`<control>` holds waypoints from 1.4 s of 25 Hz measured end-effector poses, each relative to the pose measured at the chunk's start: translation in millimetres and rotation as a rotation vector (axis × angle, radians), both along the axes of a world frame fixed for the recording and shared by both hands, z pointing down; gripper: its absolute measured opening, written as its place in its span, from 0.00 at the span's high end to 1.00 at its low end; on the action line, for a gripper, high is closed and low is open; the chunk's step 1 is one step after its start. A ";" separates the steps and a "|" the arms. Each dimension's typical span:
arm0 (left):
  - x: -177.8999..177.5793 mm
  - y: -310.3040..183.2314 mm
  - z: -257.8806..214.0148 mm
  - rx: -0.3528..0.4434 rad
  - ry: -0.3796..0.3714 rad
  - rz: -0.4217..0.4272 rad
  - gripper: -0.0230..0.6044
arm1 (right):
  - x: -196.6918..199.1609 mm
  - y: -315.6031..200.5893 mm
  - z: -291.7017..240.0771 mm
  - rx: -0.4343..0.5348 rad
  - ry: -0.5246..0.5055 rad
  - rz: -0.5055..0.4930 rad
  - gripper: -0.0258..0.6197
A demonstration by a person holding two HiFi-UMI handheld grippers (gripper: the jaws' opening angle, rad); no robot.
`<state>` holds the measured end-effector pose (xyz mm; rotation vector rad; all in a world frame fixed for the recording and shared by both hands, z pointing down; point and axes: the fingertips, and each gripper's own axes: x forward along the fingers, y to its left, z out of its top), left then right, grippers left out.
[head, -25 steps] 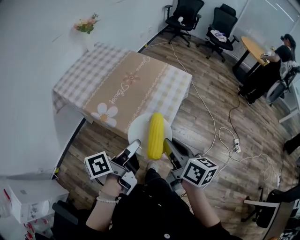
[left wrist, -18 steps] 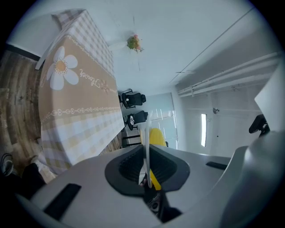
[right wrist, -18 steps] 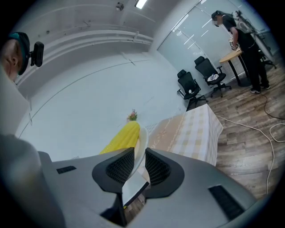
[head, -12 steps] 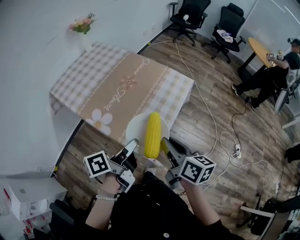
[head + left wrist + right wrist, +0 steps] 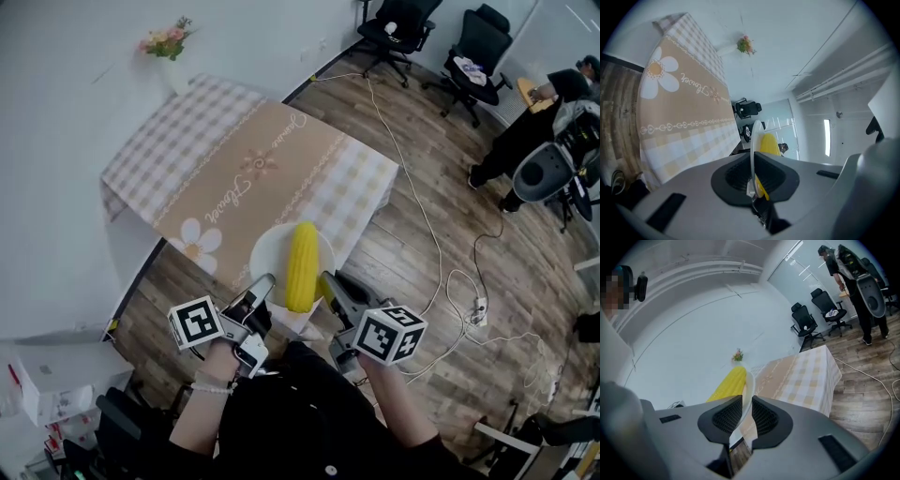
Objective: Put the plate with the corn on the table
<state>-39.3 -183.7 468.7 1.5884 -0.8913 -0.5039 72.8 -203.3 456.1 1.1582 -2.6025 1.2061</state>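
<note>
Head view. The white plate [image 5: 266,255] sits between the two grippers, over the near edge of the table [image 5: 234,169]. We cannot tell whether it rests on the checked cloth or hangs just above it. The yellow corn cob [image 5: 301,265] lies lengthwise on the plate. The left gripper [image 5: 262,287] meets the plate's rim on one side and the right gripper [image 5: 329,284] meets it on the other. A vase of flowers [image 5: 167,42] stands against the wall behind the table. A white cable [image 5: 427,234] runs across the wooden floor.

Left gripper view. We see the plate [image 5: 753,140] edge-on, with its rim clamped between the two dark pads of the left gripper [image 5: 753,174]. The corn cob [image 5: 768,143] shows just behind the rim. The table [image 5: 679,117] fills the left of the frame.

Right gripper view. The right gripper [image 5: 746,416] has the plate's rim [image 5: 749,387] between its pads. These jaws have just been closing, and we read them as clenched on the rim. The corn cob [image 5: 727,385] rises beyond the left pad. The table [image 5: 797,376] lies ahead, with office chairs [image 5: 806,324] and a standing person [image 5: 853,282] further off.
</note>
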 end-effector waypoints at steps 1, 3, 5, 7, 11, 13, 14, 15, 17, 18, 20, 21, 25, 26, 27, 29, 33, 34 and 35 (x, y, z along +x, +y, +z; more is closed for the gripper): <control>0.3 -3.4 3.6 -0.010 -0.008 -0.003 0.92 | 0.7 -4.3 2.4 -0.002 0.002 -0.002 0.82; 0.3 -10.7 9.4 -0.019 -0.021 -0.006 0.92 | 0.5 -12.5 7.9 -0.004 0.007 -0.009 0.82; 1.4 -16.4 14.3 -0.019 -0.033 -0.006 0.92 | 0.2 -17.6 14.9 -0.013 0.015 -0.015 0.82; 1.7 -19.4 20.1 -0.032 -0.042 -0.004 0.92 | -0.3 -20.6 22.3 -0.027 0.024 -0.017 0.82; -1.6 -28.3 29.9 -0.052 -0.075 0.016 0.92 | -2.6 -27.5 32.8 -0.050 0.034 -0.013 0.82; -3.3 -32.2 34.7 -0.054 -0.094 0.033 0.92 | -3.8 -29.6 38.0 -0.060 0.039 -0.008 0.82; -4.4 -33.8 37.7 -0.056 -0.107 0.043 0.92 | -4.3 -30.3 40.8 -0.066 0.041 -0.004 0.82; -5.2 -35.4 40.6 -0.060 -0.119 0.052 0.92 | -4.7 -31.0 43.5 -0.073 0.043 0.000 0.81; -6.5 -39.4 45.7 -0.070 -0.134 0.068 0.92 | -5.7 -33.3 48.8 -0.088 0.046 0.011 0.81; -7.3 -41.9 48.0 -0.076 -0.139 0.075 0.92 | -6.5 -35.0 51.2 -0.094 0.049 0.015 0.81; -8.8 -46.8 52.8 -0.085 -0.146 0.086 0.92 | -7.9 -38.9 56.4 -0.106 0.056 0.024 0.81; -9.2 -48.7 55.7 -0.090 -0.149 0.093 0.92 | -8.2 -40.3 59.4 -0.113 0.061 0.030 0.81; -12.3 -57.6 68.5 -0.103 -0.176 0.130 0.91 | -11.2 -46.2 73.2 -0.139 0.078 0.053 0.81; -13.4 -60.3 71.7 -0.105 -0.184 0.139 0.91 | -12.4 -48.2 76.7 -0.146 0.082 0.056 0.81; -14.3 -63.1 74.9 -0.106 -0.191 0.148 0.91 | -13.5 -50.3 80.2 -0.152 0.087 0.059 0.81; -15.0 -68.1 81.6 -0.108 -0.202 0.166 0.91 | -14.7 -54.1 87.1 -0.163 0.098 0.064 0.81; -16.0 -76.8 96.5 -0.120 -0.229 0.206 0.91 | -16.4 -60.0 102.6 -0.185 0.127 0.065 0.80; -16.6 -79.3 100.4 -0.124 -0.238 0.215 0.91 | -17.1 -61.8 107.1 -0.192 0.135 0.067 0.80; -17.2 -82.0 104.3 -0.128 -0.245 0.223 0.91 | -17.7 -63.8 111.7 -0.200 0.141 0.069 0.80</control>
